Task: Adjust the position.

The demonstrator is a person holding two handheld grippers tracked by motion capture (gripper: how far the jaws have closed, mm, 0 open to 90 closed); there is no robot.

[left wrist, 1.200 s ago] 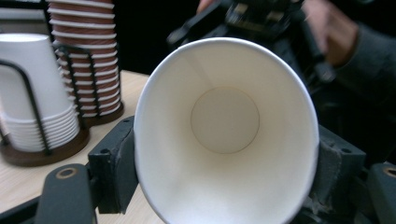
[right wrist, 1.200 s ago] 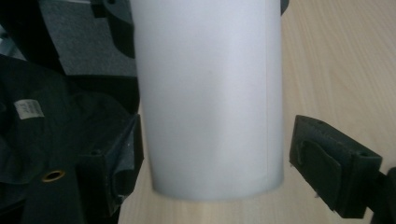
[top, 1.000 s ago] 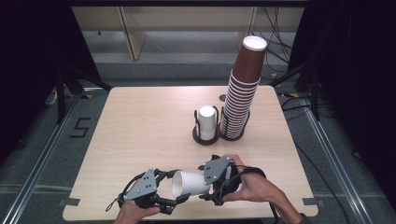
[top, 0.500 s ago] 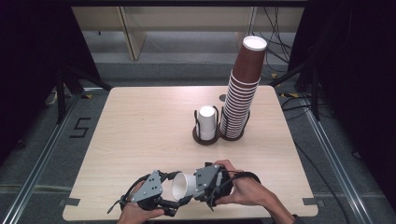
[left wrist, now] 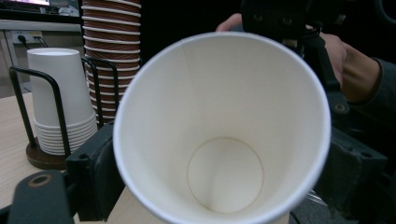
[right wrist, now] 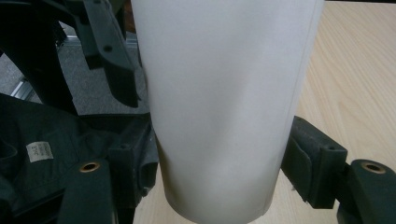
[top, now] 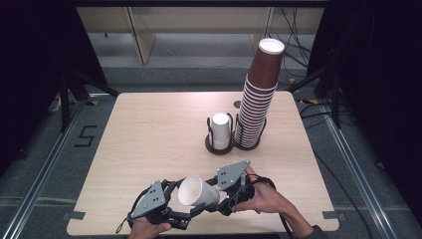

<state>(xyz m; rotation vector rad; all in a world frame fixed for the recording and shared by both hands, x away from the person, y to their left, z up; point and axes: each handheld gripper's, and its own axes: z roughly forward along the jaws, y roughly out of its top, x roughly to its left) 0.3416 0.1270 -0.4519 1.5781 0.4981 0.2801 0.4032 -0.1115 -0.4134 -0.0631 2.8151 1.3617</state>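
A white paper cup (top: 196,191) hangs on its side above the table's front edge, its mouth turned toward my left gripper (top: 186,201). My right gripper (top: 215,195) is shut on the cup's narrow end; in the right gripper view both pads press the cup (right wrist: 219,107). In the left gripper view the open mouth of the cup (left wrist: 219,130) sits between my left jaws. They have just been opening, and the right pad stands off the rim.
A tall stack of brown cups (top: 259,99) rises at the back right of the wooden table (top: 149,129). Beside it, a short stack of white cups (top: 220,130) sits upside down in a black wire holder. The person's hands come in from the bottom edge.
The right gripper has come in toward the left and shut on the cup's narrow end. The left jaws have spread away from the rim.
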